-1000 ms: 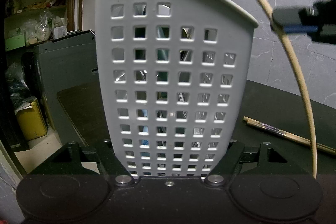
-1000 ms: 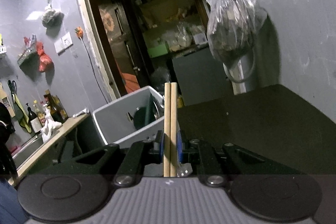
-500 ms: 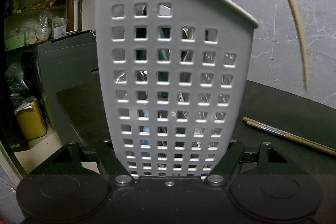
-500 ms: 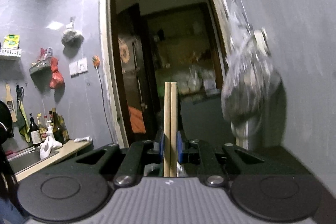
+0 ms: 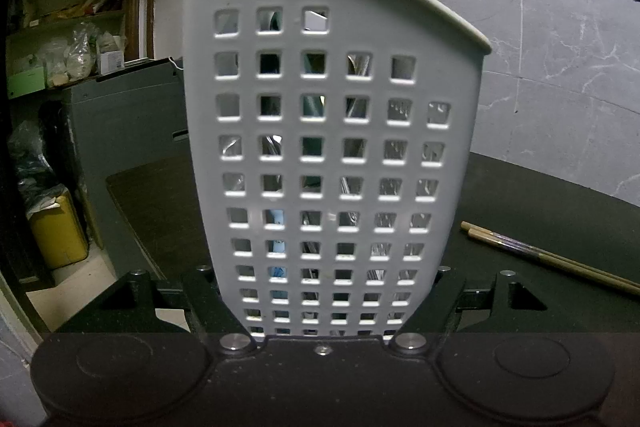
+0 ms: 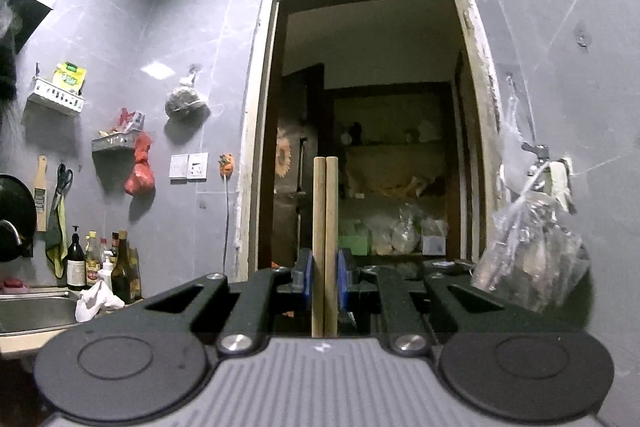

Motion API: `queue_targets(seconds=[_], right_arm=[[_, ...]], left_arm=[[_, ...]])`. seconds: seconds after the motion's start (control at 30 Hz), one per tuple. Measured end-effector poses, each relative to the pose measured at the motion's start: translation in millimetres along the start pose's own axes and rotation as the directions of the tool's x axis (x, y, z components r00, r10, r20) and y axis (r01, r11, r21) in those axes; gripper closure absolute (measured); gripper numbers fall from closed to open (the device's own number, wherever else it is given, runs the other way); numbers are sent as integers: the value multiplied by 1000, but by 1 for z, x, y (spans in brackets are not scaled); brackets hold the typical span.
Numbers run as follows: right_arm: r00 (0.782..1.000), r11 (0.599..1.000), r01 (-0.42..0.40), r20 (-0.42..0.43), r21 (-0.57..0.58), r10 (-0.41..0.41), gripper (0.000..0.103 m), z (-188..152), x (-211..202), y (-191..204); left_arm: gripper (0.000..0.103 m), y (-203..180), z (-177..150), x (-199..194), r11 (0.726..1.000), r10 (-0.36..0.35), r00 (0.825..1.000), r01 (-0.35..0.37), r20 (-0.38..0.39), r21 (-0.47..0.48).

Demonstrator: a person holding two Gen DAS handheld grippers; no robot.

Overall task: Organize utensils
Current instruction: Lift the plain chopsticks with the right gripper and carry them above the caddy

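Left wrist view: left gripper (image 5: pixel 324 311) clamps the base of a white perforated utensil holder (image 5: pixel 332 131), standing upright on the dark table (image 5: pixel 560 203). Right wrist view: right gripper (image 6: pixel 325 279), nearly closed, pinches two pale wooden chopsticks (image 6: pixel 325 227), side by side, upright.

text: none legible | labels: bottle labels too small

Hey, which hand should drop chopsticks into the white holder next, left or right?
Right. The right hand-held gripper already clamps a pair of chopsticks, raised and free. The left hand-held gripper is closed on the white holder, steadying it, so it should not let go.
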State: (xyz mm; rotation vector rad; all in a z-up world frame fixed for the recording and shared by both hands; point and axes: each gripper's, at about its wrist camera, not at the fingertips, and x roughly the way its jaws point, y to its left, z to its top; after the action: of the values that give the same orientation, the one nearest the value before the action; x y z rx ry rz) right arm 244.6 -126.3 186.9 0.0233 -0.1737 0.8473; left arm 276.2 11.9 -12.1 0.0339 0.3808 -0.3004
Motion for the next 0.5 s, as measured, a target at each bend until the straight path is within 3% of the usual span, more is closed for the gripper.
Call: queue_targets(seconds=[0.2, 0.5], right_arm=[[1000, 999, 2, -6, 36, -1, 88, -19, 21, 1], [993, 995, 30, -120, 92, -19, 88, -53, 29, -8]], left_arm=[[28, 1, 0, 1, 1000, -3, 1000, 3, 1, -2], [28, 1, 0, 1, 1000, -3, 1000, 3, 1, -3]])
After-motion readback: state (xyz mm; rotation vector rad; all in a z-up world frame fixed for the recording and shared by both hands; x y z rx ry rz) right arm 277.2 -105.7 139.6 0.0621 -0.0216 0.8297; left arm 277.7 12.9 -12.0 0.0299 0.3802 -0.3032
